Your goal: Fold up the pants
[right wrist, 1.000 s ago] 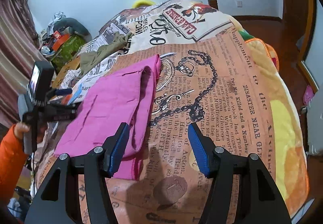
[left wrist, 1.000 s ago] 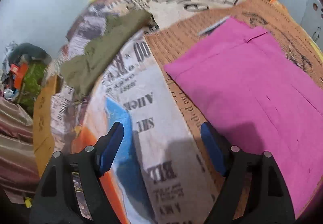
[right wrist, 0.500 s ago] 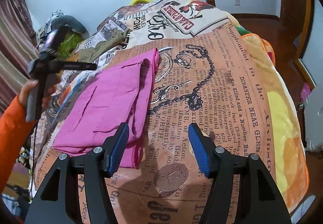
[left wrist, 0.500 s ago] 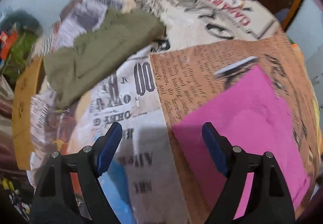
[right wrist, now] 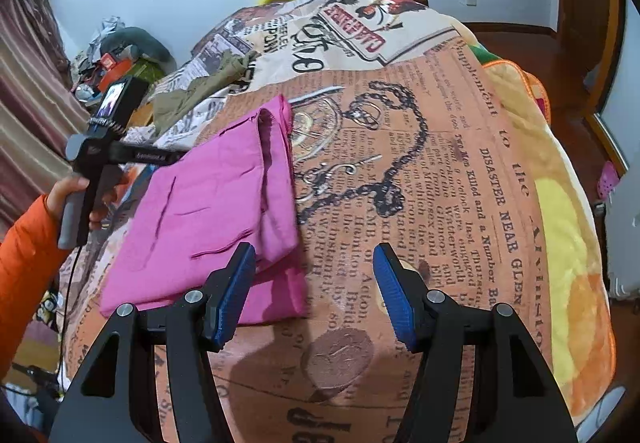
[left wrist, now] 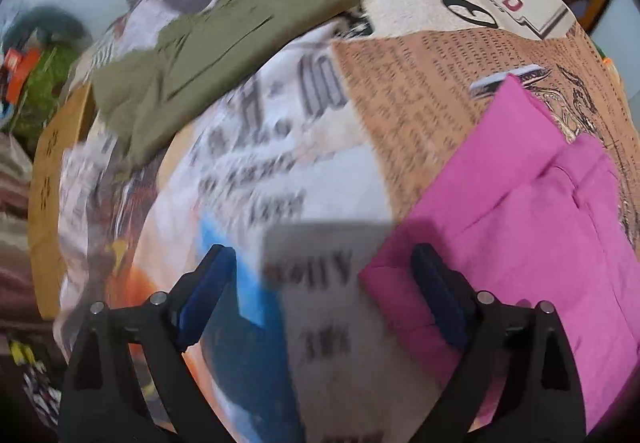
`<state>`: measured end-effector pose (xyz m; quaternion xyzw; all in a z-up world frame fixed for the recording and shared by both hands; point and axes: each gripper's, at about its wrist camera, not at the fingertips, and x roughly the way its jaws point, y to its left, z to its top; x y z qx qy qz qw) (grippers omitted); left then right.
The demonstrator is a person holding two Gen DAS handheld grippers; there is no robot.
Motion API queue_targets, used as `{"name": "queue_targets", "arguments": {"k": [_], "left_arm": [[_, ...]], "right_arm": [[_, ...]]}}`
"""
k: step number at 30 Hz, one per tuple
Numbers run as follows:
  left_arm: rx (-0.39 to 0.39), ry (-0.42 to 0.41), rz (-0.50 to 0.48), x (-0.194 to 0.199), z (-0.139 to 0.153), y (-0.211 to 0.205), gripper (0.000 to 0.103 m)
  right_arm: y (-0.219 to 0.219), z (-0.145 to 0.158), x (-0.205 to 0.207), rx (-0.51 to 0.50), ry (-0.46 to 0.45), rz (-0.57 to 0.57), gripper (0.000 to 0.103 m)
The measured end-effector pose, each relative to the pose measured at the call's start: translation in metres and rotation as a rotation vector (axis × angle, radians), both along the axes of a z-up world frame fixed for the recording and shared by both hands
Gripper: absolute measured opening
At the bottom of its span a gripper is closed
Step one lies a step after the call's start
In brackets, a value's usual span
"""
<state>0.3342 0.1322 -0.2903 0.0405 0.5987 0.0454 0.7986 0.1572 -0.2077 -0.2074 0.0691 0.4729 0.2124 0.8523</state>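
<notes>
Pants: pink pants (right wrist: pixel 208 219) are lying folded flat on the newsprint blanket (right wrist: pixel 460 171); apparently set for another fold
Left gripper (left wrist: pixel 320 295): hovering released at the pants' corner; grasping nothing
Right gripper (right wrist: pixel 316 291): hanging spread by the near edge; empty
Olive garment (left wrist: pixel 224 43): lying well apart

Bed covered by newspaper-print blanket (right wrist: pixel 440 171), orange and cream panels. 2 garments lie directly on it: folded pink pants (right wrist: pixel 208 219) on the orange panel, near edge; olive-green garment (left wrist: pixel 224 43), rumpled, farther back on the cream panel. The 2 are well apart.
</notes>
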Motion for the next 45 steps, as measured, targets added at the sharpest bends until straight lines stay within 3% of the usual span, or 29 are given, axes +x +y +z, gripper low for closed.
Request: {"name": "queue_targets", "arguments": {"k": [10,17,20,24,27,29,34,41,45], "left_arm": [[-0.02,-0.08,0.042,-0.102,0.026,0.011,0.093],[-0.167,-0.081,0.073,-0.153,0.028,0.006,0.093],[-0.158,-0.109,0.072,-0.166,0.032,0.003,0.093],[-0.135,-0.107,0.099,-0.165,0.039,0.009,0.093],[0.036,-0.114,0.056,-0.164,0.044,0.004,0.092],[0.071,-0.114,0.042,-0.164,0.046,0.005,0.092],[0.011,-0.163,0.039,-0.158,0.064,0.005,0.092],[-0.083,-0.246,-0.028,-0.121,0.085,-0.025,0.092],[-0.123,-0.226,-0.054,-0.093,0.077,-0.039,0.078]], "right_arm": [[0.003,0.01,-0.011,-0.002,-0.033,0.005,0.057],[0.008,0.009,-0.019,0.001,-0.036,0.012,0.057],[0.011,0.004,-0.021,-0.003,-0.03,0.019,0.057],[0.016,0.003,-0.021,-0.011,-0.037,0.041,0.057],[0.018,0.004,-0.021,-0.02,-0.048,0.068,0.057],[0.02,0.004,-0.019,-0.037,-0.059,0.076,0.057],[0.021,0.004,-0.009,-0.055,-0.076,0.082,0.057],[0.027,0.008,0.019,-0.064,-0.105,0.112,0.057],[0.035,0.009,0.038,-0.057,-0.115,0.139,0.057]]}}
